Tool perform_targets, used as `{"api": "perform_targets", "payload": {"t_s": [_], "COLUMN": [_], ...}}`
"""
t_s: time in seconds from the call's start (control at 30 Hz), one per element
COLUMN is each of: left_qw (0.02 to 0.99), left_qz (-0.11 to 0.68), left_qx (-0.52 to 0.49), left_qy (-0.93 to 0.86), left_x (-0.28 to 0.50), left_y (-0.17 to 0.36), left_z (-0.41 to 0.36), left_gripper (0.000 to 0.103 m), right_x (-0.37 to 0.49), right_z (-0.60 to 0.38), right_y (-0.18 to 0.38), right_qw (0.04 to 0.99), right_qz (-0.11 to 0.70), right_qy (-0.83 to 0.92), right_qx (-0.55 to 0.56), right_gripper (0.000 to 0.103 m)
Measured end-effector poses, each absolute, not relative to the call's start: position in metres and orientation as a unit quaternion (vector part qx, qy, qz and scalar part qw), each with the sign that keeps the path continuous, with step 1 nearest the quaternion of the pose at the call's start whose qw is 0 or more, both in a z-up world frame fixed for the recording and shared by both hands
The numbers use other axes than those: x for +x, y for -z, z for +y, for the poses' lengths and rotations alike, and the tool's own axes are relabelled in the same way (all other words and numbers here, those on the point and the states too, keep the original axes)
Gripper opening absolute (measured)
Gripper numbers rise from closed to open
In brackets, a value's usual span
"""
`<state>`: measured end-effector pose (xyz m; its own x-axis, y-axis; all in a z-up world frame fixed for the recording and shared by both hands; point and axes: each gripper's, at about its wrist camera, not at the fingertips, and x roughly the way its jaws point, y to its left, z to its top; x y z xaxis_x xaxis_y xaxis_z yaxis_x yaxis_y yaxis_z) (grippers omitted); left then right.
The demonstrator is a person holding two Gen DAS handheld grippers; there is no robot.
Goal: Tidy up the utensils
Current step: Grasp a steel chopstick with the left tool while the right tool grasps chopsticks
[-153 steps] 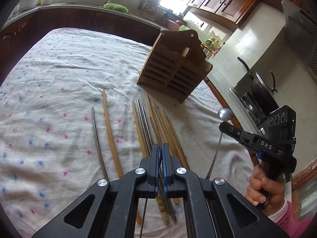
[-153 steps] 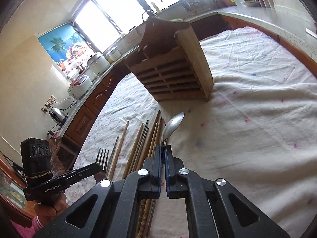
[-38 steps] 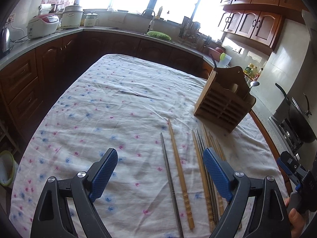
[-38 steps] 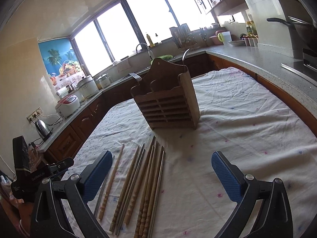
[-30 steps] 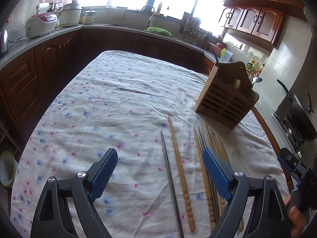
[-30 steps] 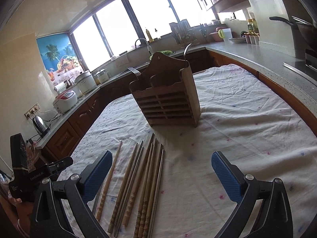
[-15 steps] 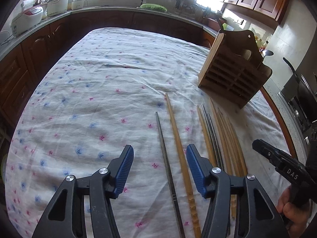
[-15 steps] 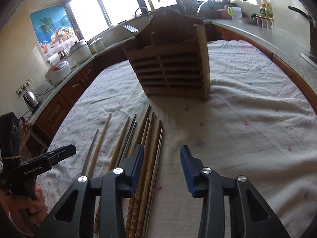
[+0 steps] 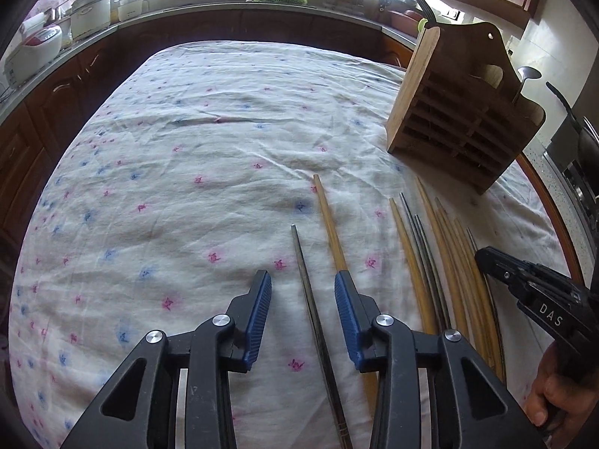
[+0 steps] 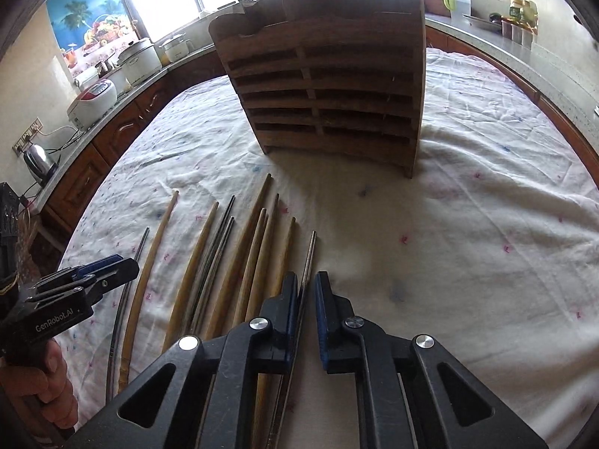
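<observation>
Kitchen counters with dark wooden cabinets ring our table, which is covered by a white tablecloth (image 9: 194, 119) dotted with small pink and blue flowers. At far left on the counter we see a rice cooker (image 9: 33, 46) under the bright windows.

Our left gripper (image 9: 303, 314) points down at the cloth with its blue pads still apart and closing; a thin metal chopstick (image 9: 307, 284) lies on the cloth between them, and neither pad touches it yet. Just right of it, a long bamboo chopstick (image 9: 329, 217) runs under the right-hand pad. Further right lies the row of loose chopsticks (image 9: 438, 262) — bamboo and metal, side by side, tips toward the holder.

From the right wrist view, our right gripper (image 10: 307, 299) has its pads nearly together and closing around the rightmost metal chopstick (image 10: 310, 258) in that row; the stick sits in the narrow gap, and we cannot tell whether both pads press on it.

At far right stands the slatted wooden holder (image 9: 460, 127), upright on the cloth just beyond the chopstick tips, with a spoon (image 9: 527, 74) sticking up from its top.
</observation>
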<state>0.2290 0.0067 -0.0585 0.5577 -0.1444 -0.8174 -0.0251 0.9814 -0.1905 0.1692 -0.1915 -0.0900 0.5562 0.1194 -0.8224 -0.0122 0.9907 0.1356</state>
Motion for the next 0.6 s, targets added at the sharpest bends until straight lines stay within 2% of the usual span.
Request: {"api": "perform_targets", "payload": {"t_s": [0.13, 0.27, 0.33, 0.4, 0.47, 0.6], "left_qw": [0.882, 0.887, 0.887, 0.886, 0.886, 0.890], "left_qz": [0.467, 0.460, 0.458, 0.459, 0.458, 0.442], "left_qx": [-0.064, -0.049, -0.053, -0.059, -0.071, -0.100], "left_qy": [0.026, 0.019, 0.022, 0.026, 0.032, 0.050], "left_x": [0.236, 0.235, 0.234, 0.231, 0.226, 0.207], "left_y": [0.061, 0.062, 0.062, 0.060, 0.058, 0.043], "left_z": [0.001, -0.003, -0.002, 0.000, 0.004, 0.014], "left_gripper": [0.024, 0.005, 0.004, 0.003, 0.003, 0.002], "right_x": [0.181, 0.188, 0.189, 0.188, 0.187, 0.174], "right_z": [-0.188, -0.179, -0.177, -0.178, -0.183, -0.189], "right_y": [0.091, 0.093, 0.093, 0.093, 0.092, 0.080], "right_qw": [0.881, 0.888, 0.889, 0.890, 0.889, 0.892], "right_qz": [0.468, 0.458, 0.457, 0.455, 0.457, 0.446], "right_qy": [-0.035, -0.029, -0.025, -0.022, -0.027, -0.039], "right_qx": [0.048, 0.022, 0.014, 0.011, 0.029, 0.061], "right_gripper": [0.012, 0.013, 0.013, 0.007, 0.005, 0.004]}}
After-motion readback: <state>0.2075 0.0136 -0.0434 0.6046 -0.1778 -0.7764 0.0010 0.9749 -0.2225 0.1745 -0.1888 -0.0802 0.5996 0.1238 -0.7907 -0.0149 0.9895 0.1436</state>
